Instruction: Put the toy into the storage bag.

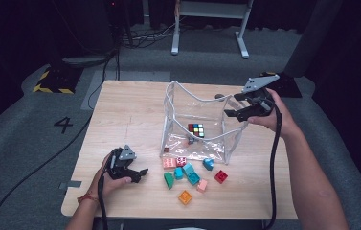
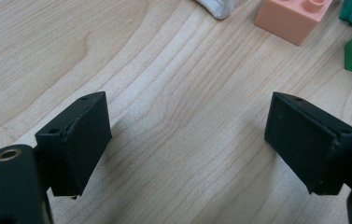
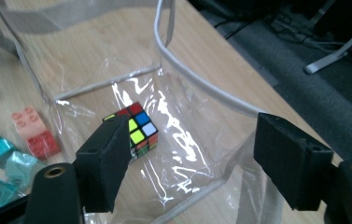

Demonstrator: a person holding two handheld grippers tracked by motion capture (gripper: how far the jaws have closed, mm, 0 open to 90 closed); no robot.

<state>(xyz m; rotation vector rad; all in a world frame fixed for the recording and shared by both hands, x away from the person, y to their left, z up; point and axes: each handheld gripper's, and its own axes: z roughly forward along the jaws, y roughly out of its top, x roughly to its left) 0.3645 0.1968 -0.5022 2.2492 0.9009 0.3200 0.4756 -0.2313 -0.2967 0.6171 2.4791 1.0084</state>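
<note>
A clear plastic bag [image 1: 187, 94] with grey trim stands open in the middle of the wooden table [image 1: 125, 110]. A colour cube [image 1: 197, 130] lies on its bottom. My right gripper [image 1: 232, 105] hovers over the bag's right rim, open, with nothing between its jaws. In the right gripper view [image 3: 192, 158] the cube [image 3: 138, 128] sits below and beyond the jaws, inside the bag [image 3: 201, 84]. My left gripper [image 1: 140, 175] rests low at the table's front left, open and empty. In the left gripper view [image 2: 187, 140] bare wood lies between its jaws.
Several loose bricks lie in front of the bag: a pink one [image 1: 169, 163], a green one [image 1: 169, 179], a red one [image 1: 221, 176], an orange one [image 1: 185, 197]. A peach brick [image 2: 292, 16] lies just beyond the left jaws. Cables cross the grey floor.
</note>
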